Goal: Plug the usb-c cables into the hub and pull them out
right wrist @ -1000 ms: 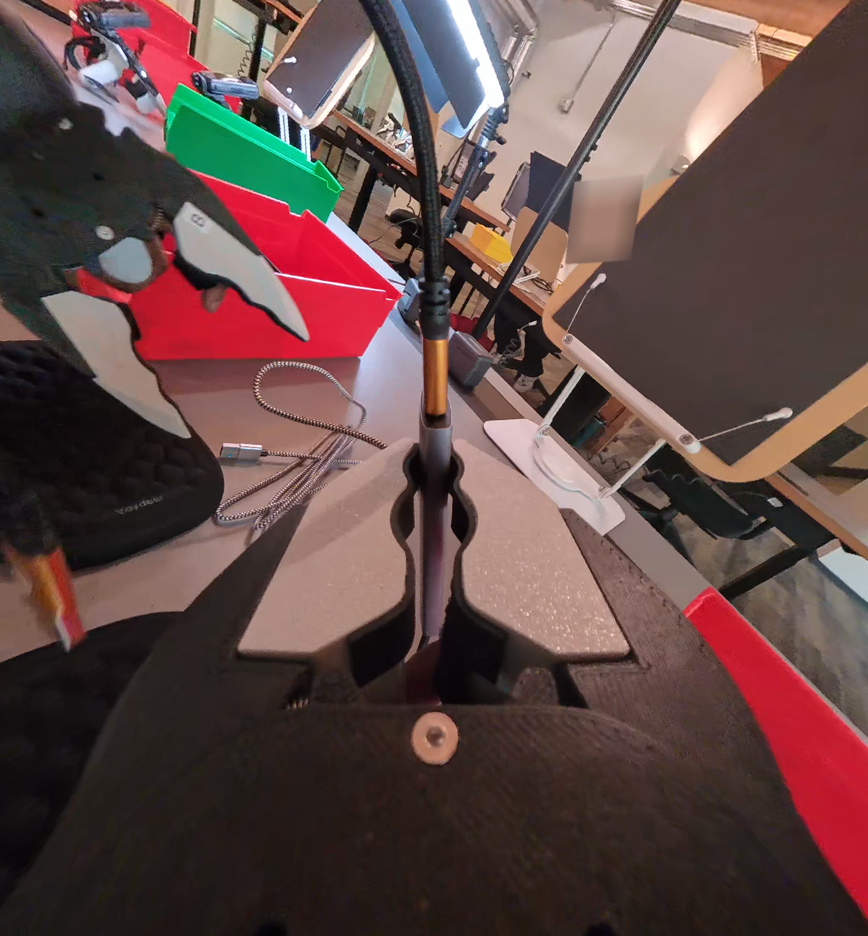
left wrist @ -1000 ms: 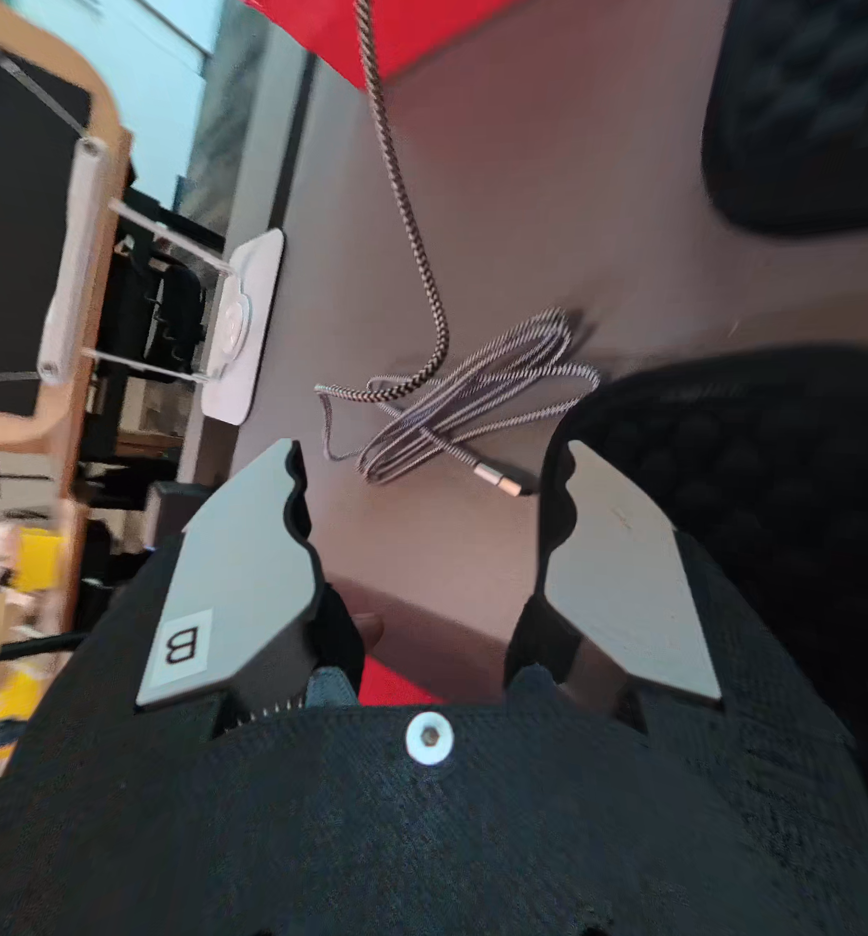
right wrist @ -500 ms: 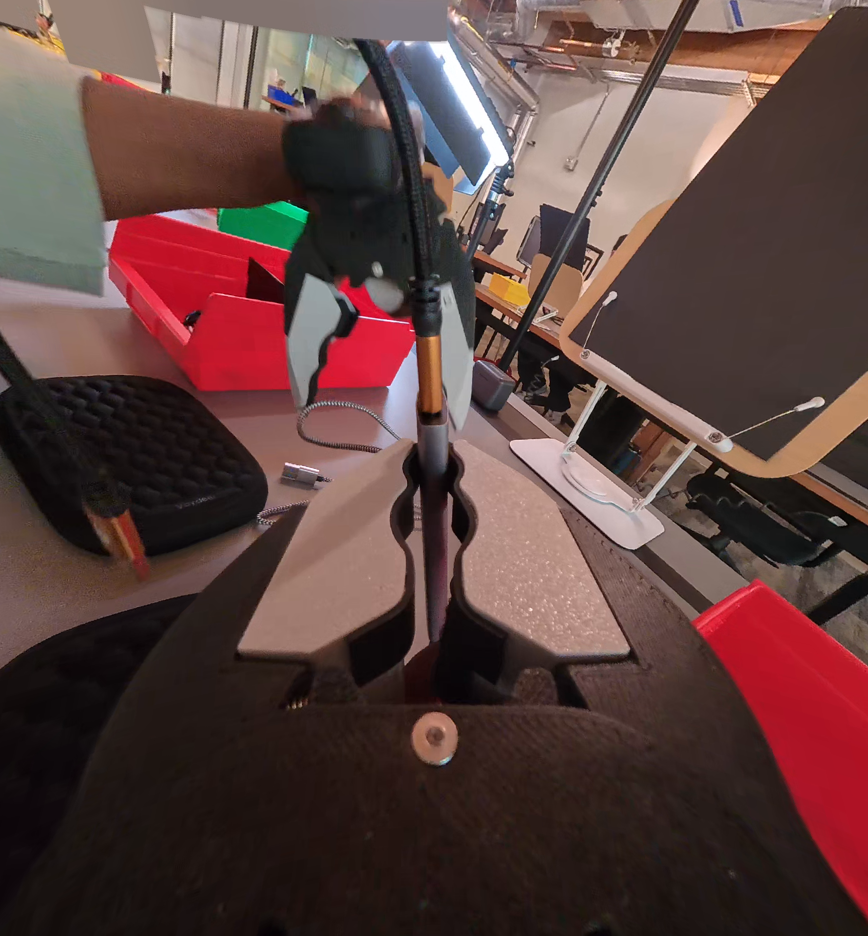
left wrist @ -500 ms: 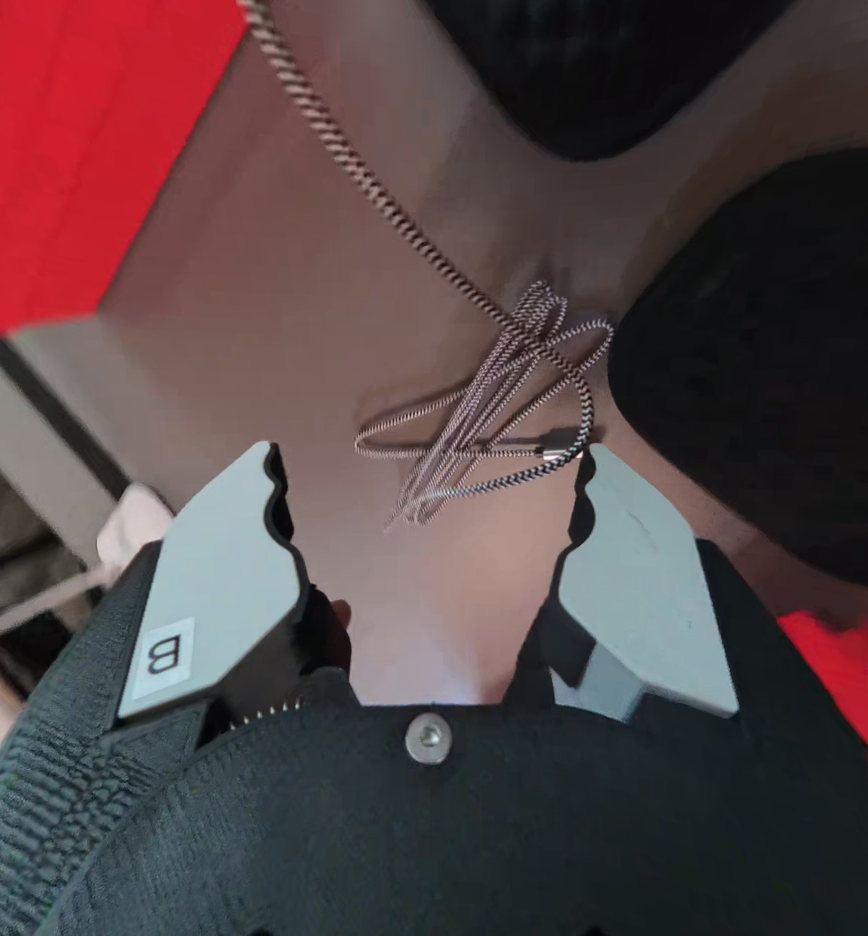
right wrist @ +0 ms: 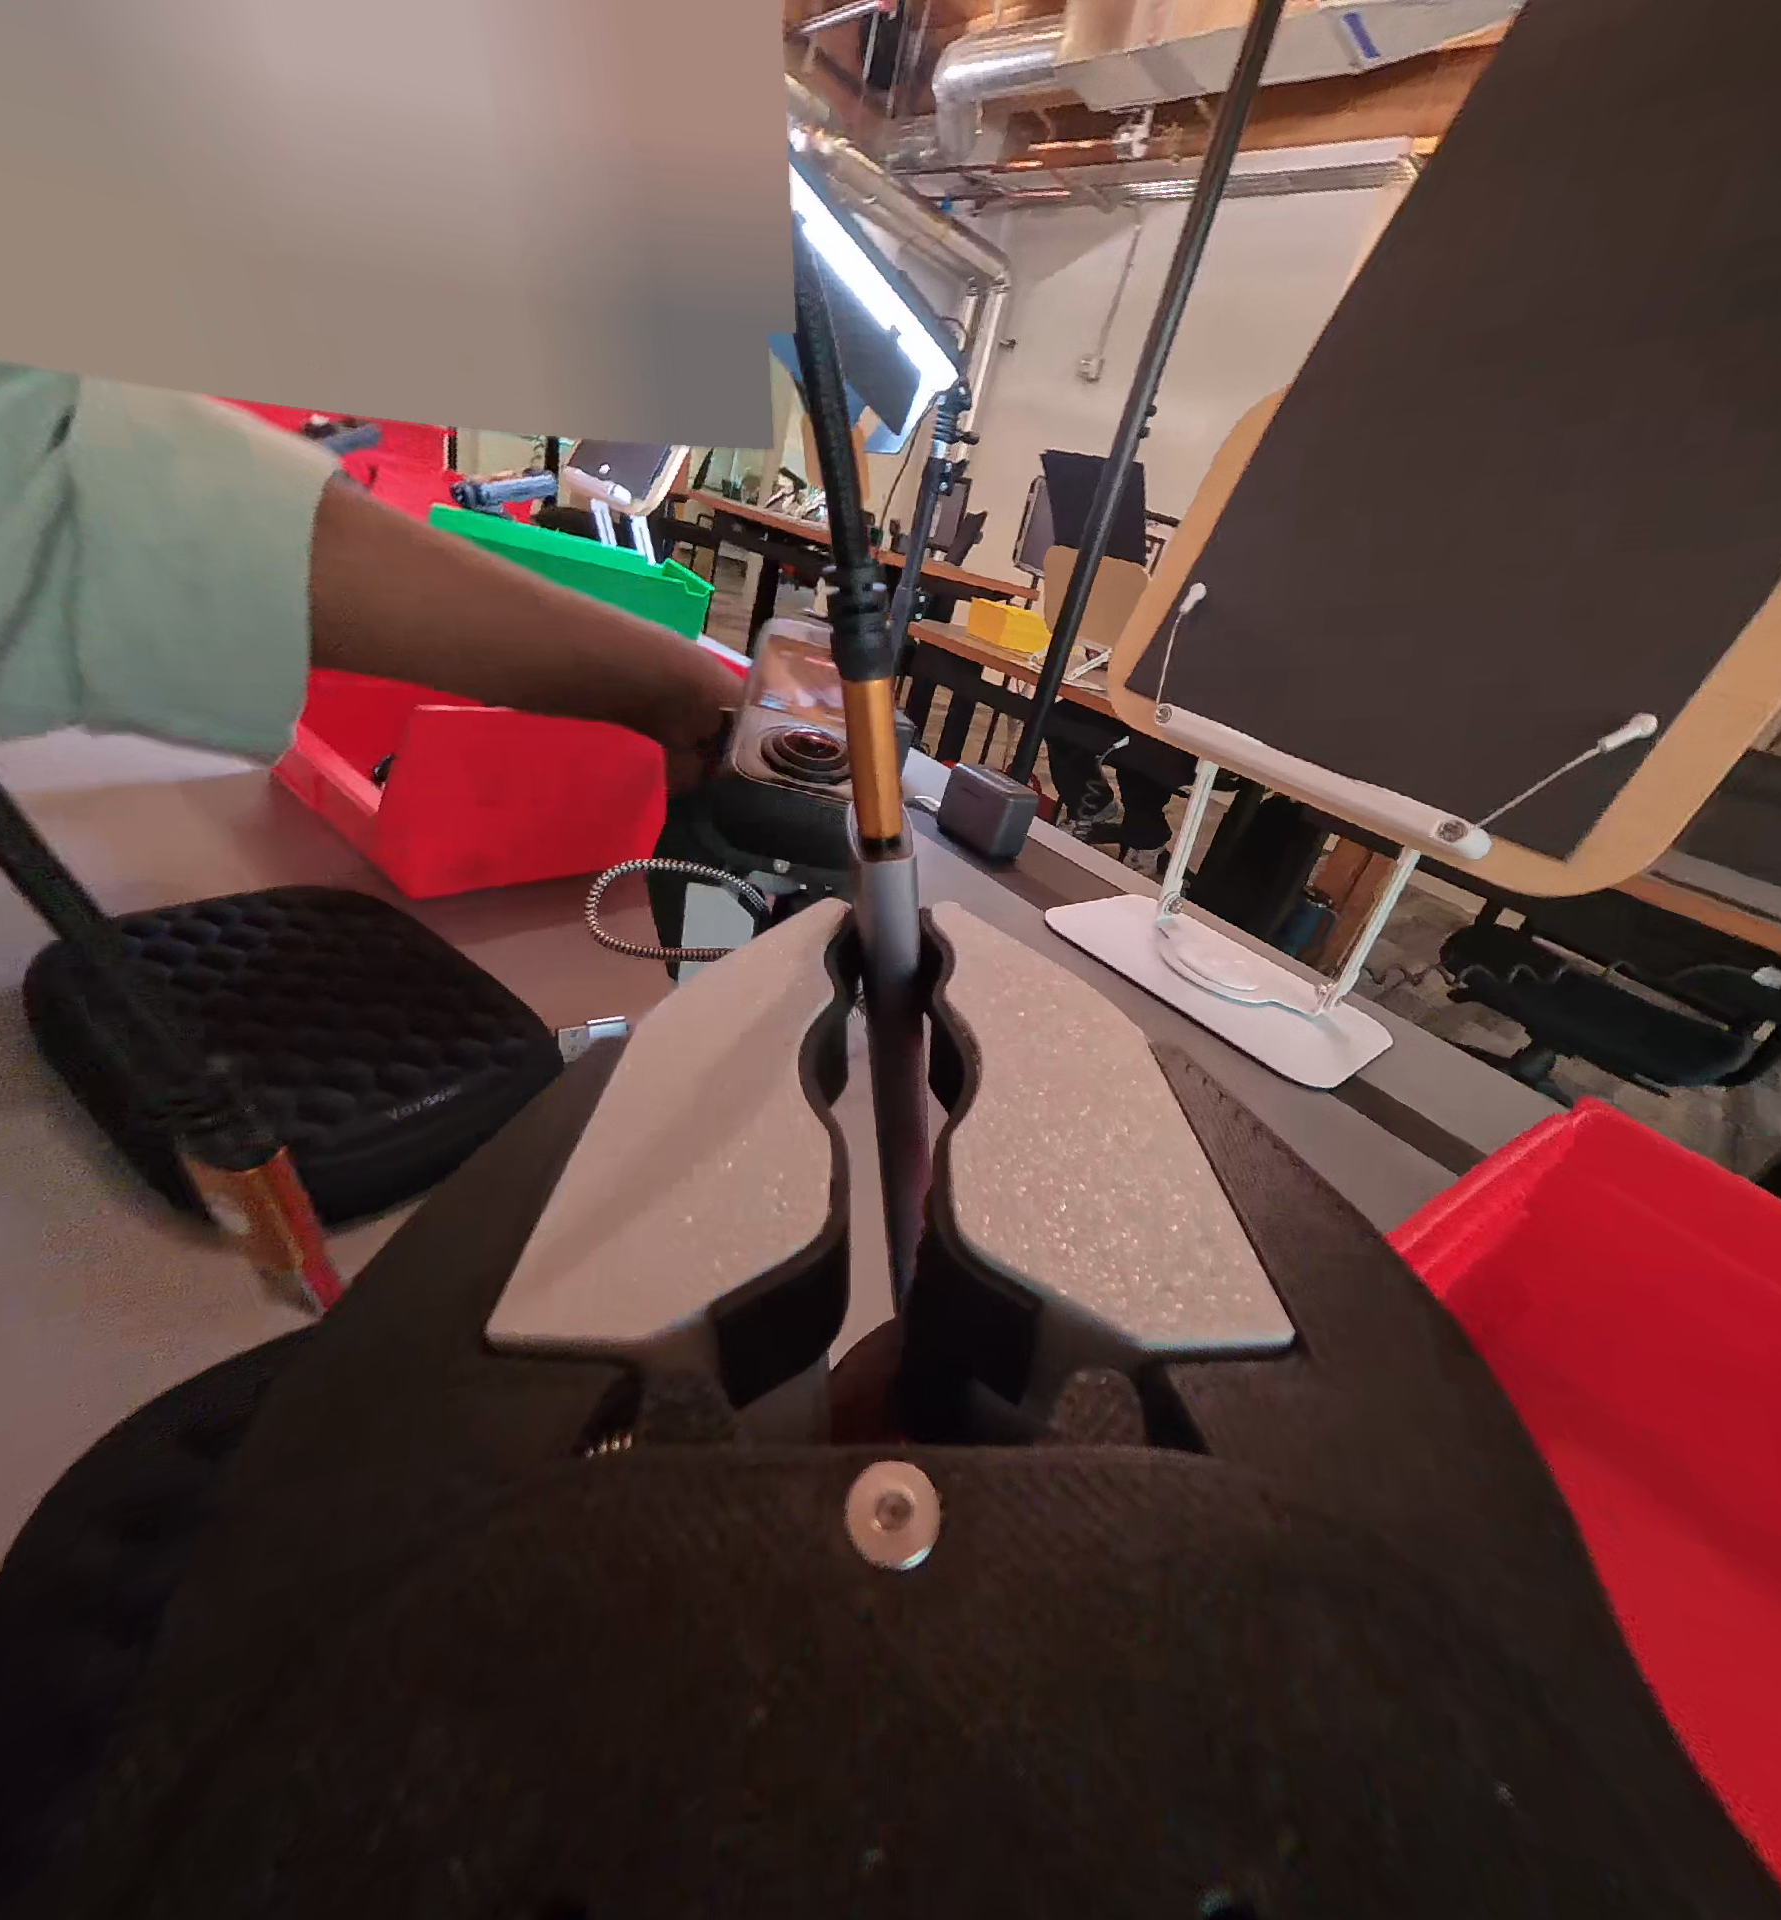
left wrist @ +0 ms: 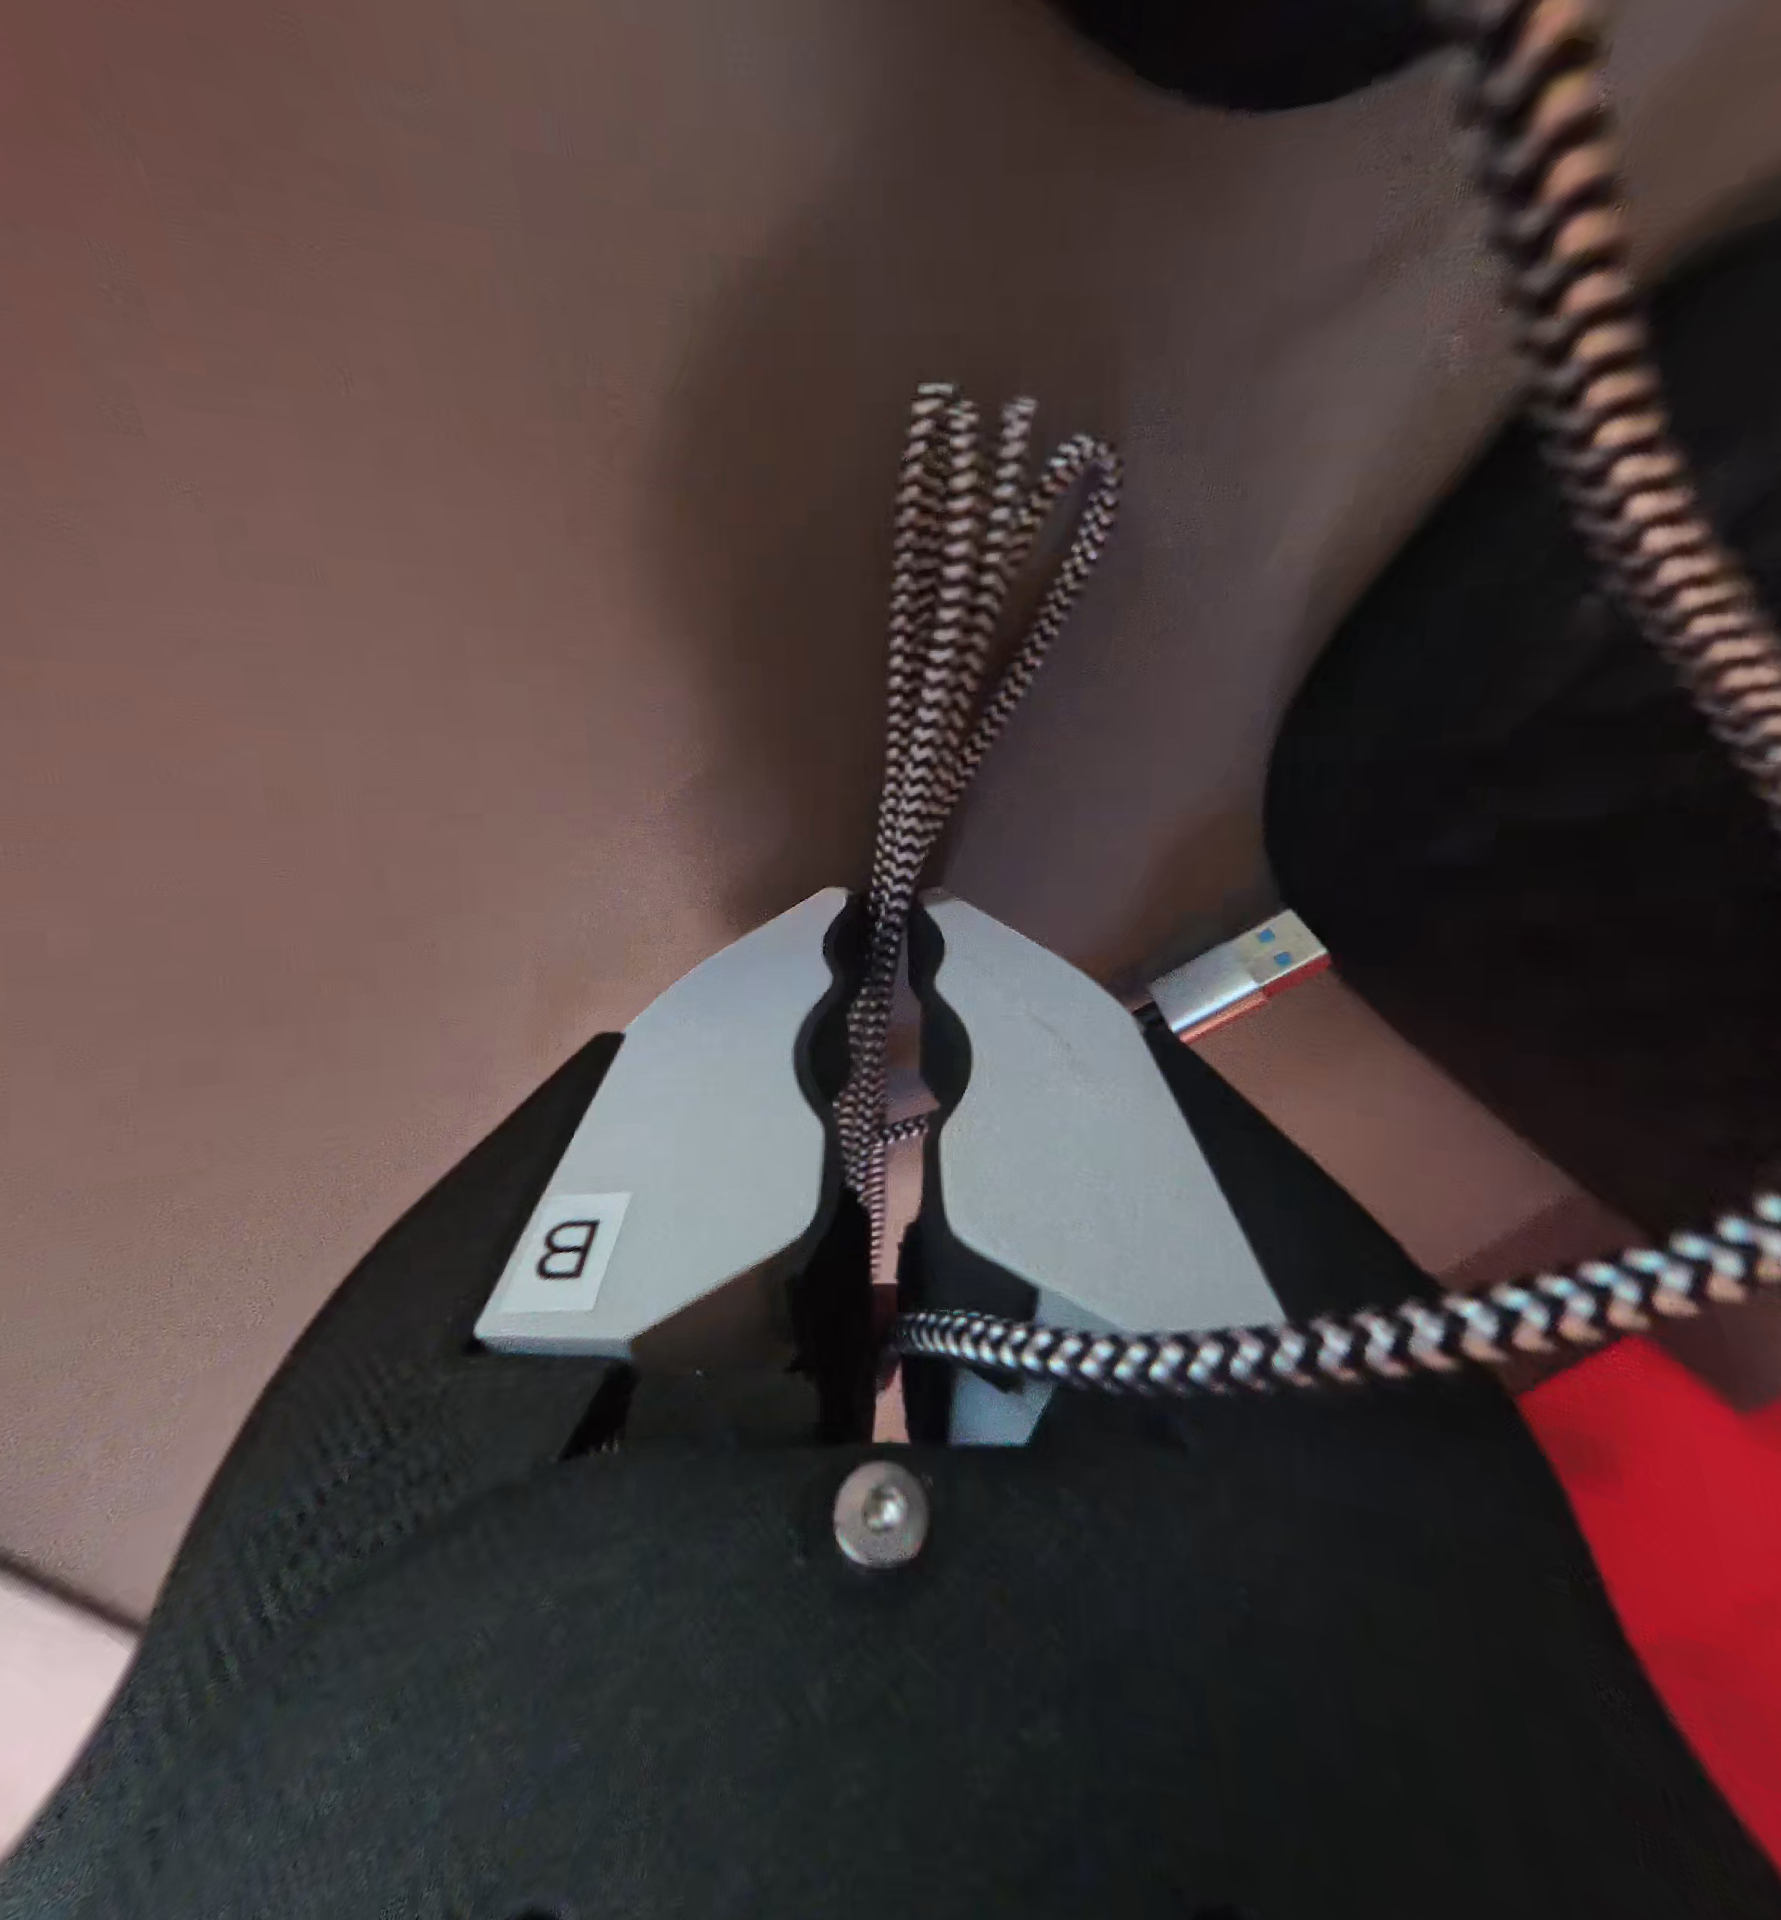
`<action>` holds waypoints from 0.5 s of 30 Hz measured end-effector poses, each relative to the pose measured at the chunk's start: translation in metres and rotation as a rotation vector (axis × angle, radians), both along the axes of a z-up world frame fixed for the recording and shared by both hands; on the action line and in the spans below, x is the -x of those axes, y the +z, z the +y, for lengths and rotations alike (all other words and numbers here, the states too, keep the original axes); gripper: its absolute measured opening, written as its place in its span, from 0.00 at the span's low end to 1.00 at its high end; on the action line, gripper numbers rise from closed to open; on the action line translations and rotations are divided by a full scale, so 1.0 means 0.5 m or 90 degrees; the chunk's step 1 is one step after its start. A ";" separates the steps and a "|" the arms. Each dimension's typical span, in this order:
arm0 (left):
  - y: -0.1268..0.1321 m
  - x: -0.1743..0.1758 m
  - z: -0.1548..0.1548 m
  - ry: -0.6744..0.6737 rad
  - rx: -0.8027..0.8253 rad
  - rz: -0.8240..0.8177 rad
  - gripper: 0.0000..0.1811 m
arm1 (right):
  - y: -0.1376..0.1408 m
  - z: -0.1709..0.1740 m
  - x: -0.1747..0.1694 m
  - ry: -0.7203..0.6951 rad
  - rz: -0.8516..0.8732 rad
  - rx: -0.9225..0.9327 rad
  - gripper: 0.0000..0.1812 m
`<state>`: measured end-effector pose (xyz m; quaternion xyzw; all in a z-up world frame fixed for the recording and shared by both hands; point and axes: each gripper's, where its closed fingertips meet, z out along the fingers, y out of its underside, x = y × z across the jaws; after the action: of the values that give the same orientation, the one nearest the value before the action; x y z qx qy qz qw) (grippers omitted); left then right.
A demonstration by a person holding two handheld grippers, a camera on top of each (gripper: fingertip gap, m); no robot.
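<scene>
Pickup step: left gripper (left wrist: 884,914) clamped on bunched cable (left wrist: 953,623); right gripper (right wrist: 888,920) pinching hub (right wrist: 891,935); next, regrip at plug (left wrist: 1241,975) beside right finger.

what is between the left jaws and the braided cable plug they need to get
The left gripper is shut on the bundled strands of the braided cable, not on its silver plug. The plug lies outside the jaws, to their right on the table. Only the gripper's own right finger stands between.
</scene>
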<state>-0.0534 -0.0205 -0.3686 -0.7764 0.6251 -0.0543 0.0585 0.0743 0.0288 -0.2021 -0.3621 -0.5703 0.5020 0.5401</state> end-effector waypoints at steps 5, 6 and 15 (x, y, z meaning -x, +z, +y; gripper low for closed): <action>0.110 0.012 0.028 0.206 -0.213 -0.088 0.03 | -0.004 0.004 0.011 0.000 0.009 0.095 0.04; 0.147 0.006 0.032 0.256 -0.261 -0.137 0.03 | -0.002 0.001 0.014 0.002 0.013 0.107 0.05; 0.375 -0.143 -0.005 0.427 -0.508 -0.667 0.02 | 0.031 -0.086 0.058 0.081 0.067 0.242 0.09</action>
<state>0.0179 -0.0229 -0.1811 -0.7177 0.2167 -0.1657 0.6406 0.0454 -0.0142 -0.1865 -0.3943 -0.4578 0.6520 0.4581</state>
